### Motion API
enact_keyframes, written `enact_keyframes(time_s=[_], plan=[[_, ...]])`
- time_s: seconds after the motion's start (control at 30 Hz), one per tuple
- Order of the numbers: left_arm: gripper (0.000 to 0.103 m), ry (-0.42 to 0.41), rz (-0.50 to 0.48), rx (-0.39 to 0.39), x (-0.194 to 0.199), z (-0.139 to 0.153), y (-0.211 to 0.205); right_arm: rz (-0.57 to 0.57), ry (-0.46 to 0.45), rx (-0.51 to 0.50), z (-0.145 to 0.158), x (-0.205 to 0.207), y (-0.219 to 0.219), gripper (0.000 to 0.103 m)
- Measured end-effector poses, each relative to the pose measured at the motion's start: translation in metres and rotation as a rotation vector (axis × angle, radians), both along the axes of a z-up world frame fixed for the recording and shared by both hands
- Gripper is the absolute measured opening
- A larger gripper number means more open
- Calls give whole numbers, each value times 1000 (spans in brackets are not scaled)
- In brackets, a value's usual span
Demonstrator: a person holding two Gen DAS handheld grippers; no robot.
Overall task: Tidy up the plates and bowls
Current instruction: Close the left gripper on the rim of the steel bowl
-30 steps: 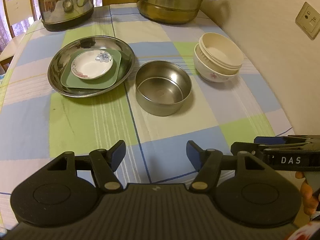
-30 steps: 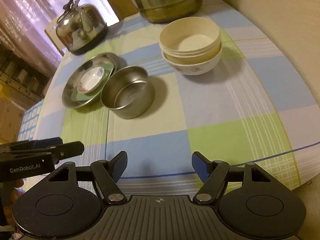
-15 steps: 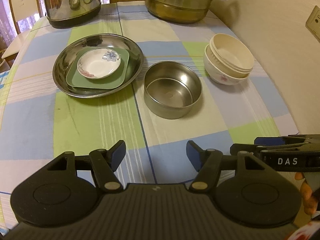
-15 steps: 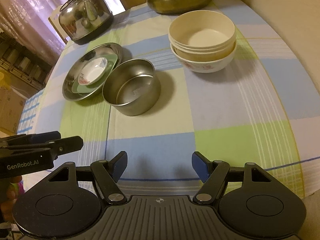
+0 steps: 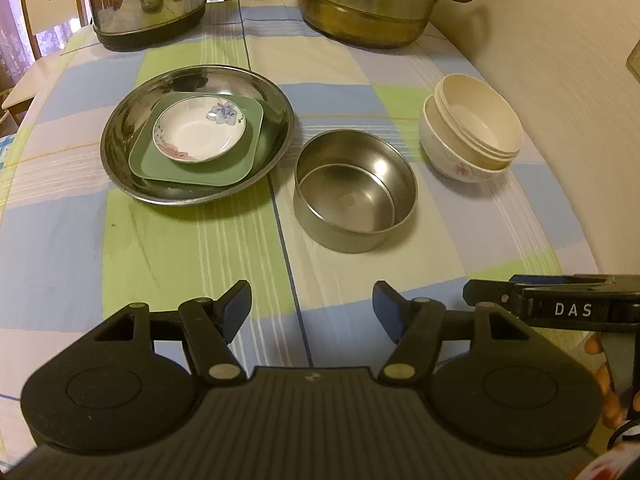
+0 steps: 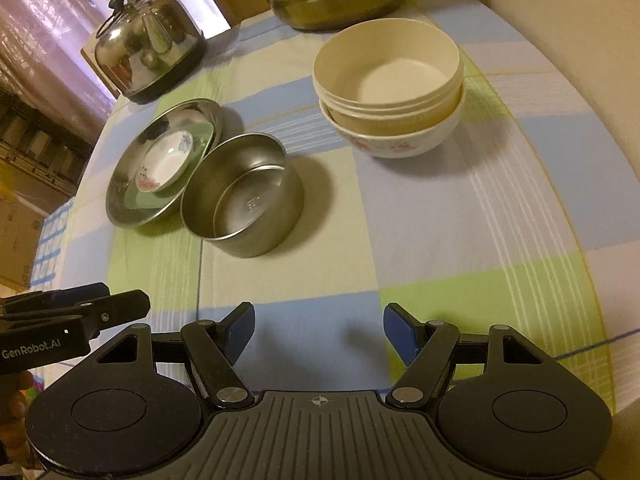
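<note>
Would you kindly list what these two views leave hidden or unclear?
- Steamer pot: top cut off by the frame edge in both views.
- Cream bowls nested in the floral bowl: exact count unclear; rims overlap.
- Green plate: middle covered by the small flowered dish.
- Kettle: top cropped in the left view.

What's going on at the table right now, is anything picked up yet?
Nothing is picked up. A person holds the left gripper and the right gripper over the near edge of the checked tablecloth, jaws open and empty. Ahead, the small floral dish sits on the green square plate inside the steel plate. The steel bowl stands alone beside it, apart from the stacked cream bowls.
</note>
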State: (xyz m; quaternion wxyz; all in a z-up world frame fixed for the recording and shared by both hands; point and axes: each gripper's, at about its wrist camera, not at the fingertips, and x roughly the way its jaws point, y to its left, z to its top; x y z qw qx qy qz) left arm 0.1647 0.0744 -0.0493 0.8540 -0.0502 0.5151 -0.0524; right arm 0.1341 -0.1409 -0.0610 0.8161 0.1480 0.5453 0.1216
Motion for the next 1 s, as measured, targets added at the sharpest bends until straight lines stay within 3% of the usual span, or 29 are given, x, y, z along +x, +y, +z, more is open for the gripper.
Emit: enact_keyframes(time_s=[0.3,0.43,0.77,1.0], plan=[[63,-27,17,-70,22,-6,10,-31,-7,34,-1,16,-1,71],[55,-41,14,-69,35,-11,10,-25,-52,32,0,28,7,70],[40,-53,-13,-62,71,-27,7,-8,-108,-3,-11,60,26,42],[31,-33,-25,-52,90,-39,6,-19,-108,-4,-19,76,30,36]])
